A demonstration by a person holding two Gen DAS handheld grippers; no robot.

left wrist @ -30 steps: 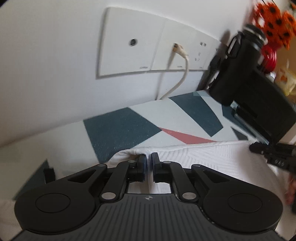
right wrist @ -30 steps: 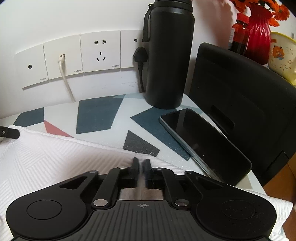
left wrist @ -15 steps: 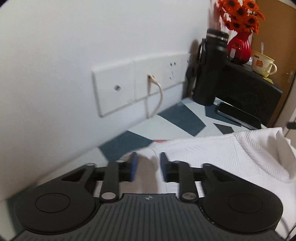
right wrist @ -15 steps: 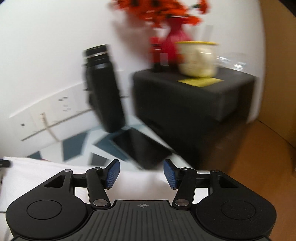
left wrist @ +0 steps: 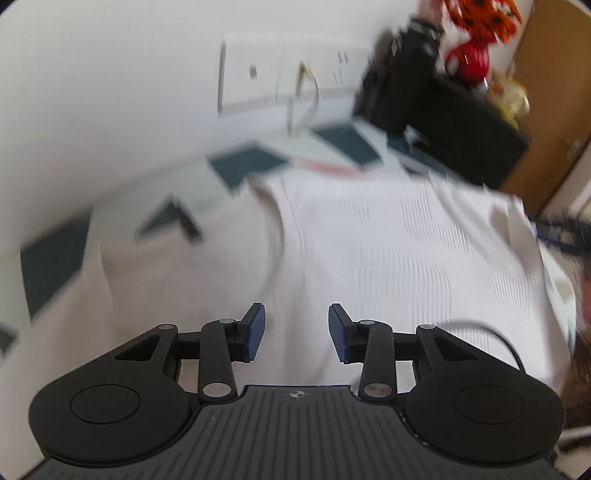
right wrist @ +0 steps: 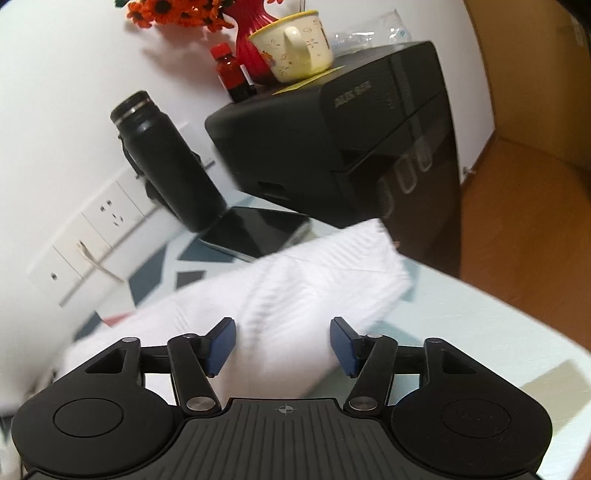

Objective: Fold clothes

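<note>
A white ribbed garment (left wrist: 388, 240) lies spread on a table with a geometric pattern of dark teal and red patches (left wrist: 243, 166). My left gripper (left wrist: 296, 332) hovers above the cloth, open, with nothing between its blue pads. In the right wrist view the same garment (right wrist: 314, 273) shows a folded corner near the table's right side. My right gripper (right wrist: 282, 347) is open over that corner and holds nothing.
Along the wall stand a black flask (right wrist: 166, 158), a phone (right wrist: 255, 229) lying flat and a black box (right wrist: 332, 129) bearing a mug (right wrist: 295, 44), a red bottle (right wrist: 232, 74) and a vase of orange flowers (right wrist: 177, 11). Wall sockets (right wrist: 107, 214) with a white cable sit behind. The table edge and wooden floor (right wrist: 517, 221) lie to the right.
Both grippers were shut on the garment's edge one second ago; both have opened, let it go and pulled back and up. The cloth now lies on the table.
</note>
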